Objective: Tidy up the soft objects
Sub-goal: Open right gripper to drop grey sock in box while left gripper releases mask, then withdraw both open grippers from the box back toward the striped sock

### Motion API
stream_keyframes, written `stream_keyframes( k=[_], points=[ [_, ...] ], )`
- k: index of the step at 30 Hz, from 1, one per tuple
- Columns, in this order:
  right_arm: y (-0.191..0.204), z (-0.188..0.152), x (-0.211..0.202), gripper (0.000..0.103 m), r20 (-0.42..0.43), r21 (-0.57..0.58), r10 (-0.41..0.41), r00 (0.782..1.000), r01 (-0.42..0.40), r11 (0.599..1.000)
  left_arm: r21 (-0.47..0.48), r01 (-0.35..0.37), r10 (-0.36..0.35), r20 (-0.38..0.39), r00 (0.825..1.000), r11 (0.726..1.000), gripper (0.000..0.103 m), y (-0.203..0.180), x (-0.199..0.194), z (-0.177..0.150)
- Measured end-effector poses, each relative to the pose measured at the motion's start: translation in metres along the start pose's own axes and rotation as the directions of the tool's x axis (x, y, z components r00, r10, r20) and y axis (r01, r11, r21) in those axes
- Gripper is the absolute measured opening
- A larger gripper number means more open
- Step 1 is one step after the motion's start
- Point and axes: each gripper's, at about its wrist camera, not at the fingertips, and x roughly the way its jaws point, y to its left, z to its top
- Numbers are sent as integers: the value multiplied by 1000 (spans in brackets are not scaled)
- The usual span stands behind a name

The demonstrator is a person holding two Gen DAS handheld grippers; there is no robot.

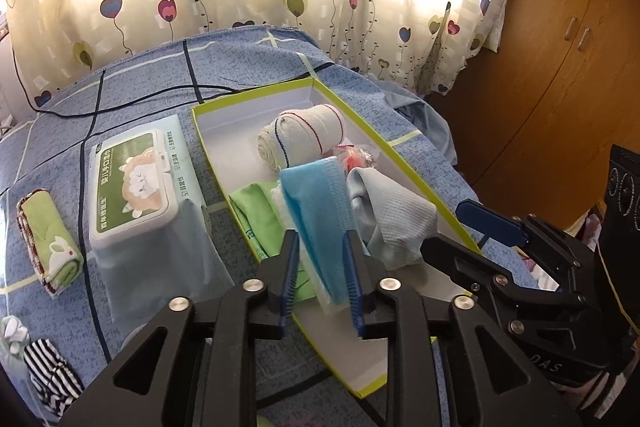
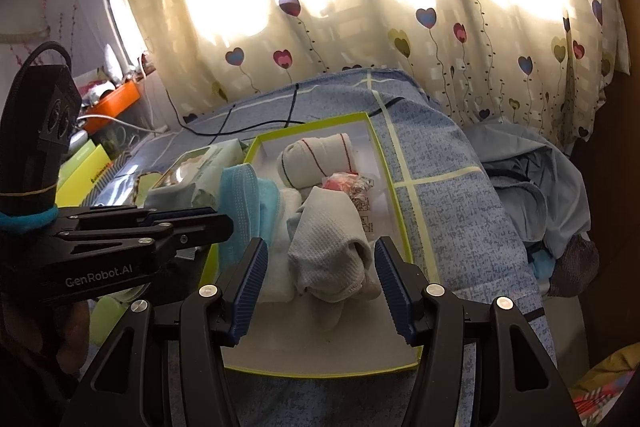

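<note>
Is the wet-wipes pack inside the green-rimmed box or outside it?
Outside. The wet-wipes pack sits on the blue bedspread, beside the green-rimmed box.

Left gripper: tilted downward, jaws partly apart, blue ribbed pads either side of a soft item without pressing it.
Right gripper: tilted downward, jaws parted wider, pads clear of what lies between them.

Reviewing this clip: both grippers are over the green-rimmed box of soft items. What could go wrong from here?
The blue mask stands tilted between the open left gripper pads, apparently unpressed; it may flop onto the green cloth or catch on withdrawal. The right gripper straddles the grey sock near the box rim and could snag either.
</note>
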Motion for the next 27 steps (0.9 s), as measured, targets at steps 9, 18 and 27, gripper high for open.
stream_keyframes(
  k=[9, 18, 27],
  points=[
    [4, -2, -12, 56, 13, -6, -15, 1000, 15, 1000, -6, 6, -6, 24, 1000, 1000, 40, 4, -13, -2],
    [17, 1, -22, 56, 22, -29, -12, 1000, 12, 1000, -16, 46, -45, 51, 998, 999, 40, 10, -37, -13],
    [41, 3, -36, 64, 39, -69, -16, 999, 18, 997, -12, 71, -69, 109, 992, 997, 40, 13, -66, -26]
  ],
)
